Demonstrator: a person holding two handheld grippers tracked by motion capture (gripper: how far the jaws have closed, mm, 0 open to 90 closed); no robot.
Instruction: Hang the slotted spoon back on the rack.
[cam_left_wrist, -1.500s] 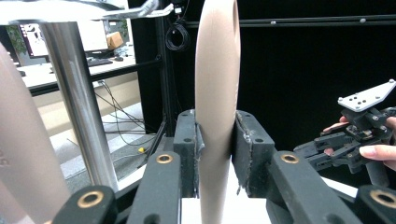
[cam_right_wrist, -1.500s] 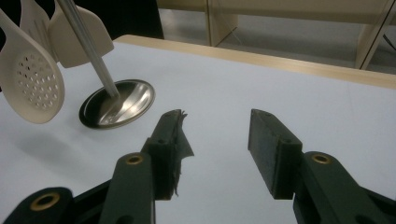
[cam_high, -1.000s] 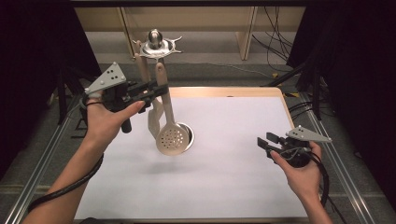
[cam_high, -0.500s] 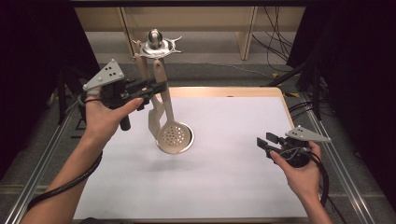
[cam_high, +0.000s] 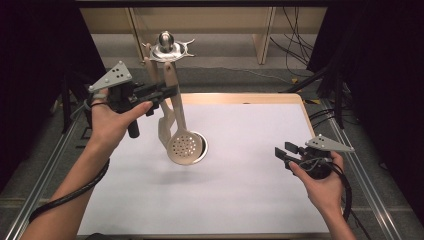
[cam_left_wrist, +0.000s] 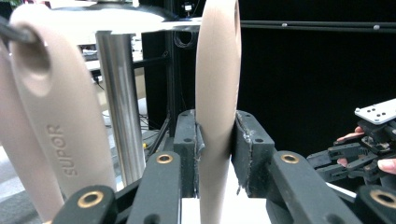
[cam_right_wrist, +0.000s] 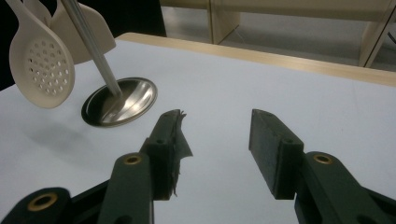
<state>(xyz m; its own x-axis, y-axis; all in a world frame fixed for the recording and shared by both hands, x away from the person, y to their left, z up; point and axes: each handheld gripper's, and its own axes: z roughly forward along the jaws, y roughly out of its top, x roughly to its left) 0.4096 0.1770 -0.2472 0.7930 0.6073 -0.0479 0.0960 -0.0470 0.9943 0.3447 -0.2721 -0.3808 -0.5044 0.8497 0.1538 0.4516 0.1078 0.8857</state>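
A beige slotted spoon (cam_high: 186, 146) hangs upright beside a metal utensil stand (cam_high: 167, 47), its head just above the stand's round base (cam_high: 201, 152). My left gripper (cam_high: 165, 92) is shut on the spoon's handle (cam_left_wrist: 217, 93), with both pads pressed against it. Whether the handle's top sits on a hook is unclear. A second beige utensil (cam_left_wrist: 56, 116) marked SUPOR hangs from a hook next to the pole (cam_left_wrist: 121, 102). My right gripper (cam_high: 282, 152) is held low at the table's right side, open (cam_right_wrist: 217, 140) with nothing between its jaws.
The white table top (cam_high: 250, 190) has a wooden far edge (cam_right_wrist: 280, 58). From the right gripper view the slotted spoon (cam_right_wrist: 42, 60), the pole (cam_right_wrist: 91, 46) and the base dish (cam_right_wrist: 120, 101) lie ahead to the left. Cables and shelf legs lie on the floor beyond.
My left gripper has edged slightly upward with the spoon in it. The right gripper has stayed where it was.
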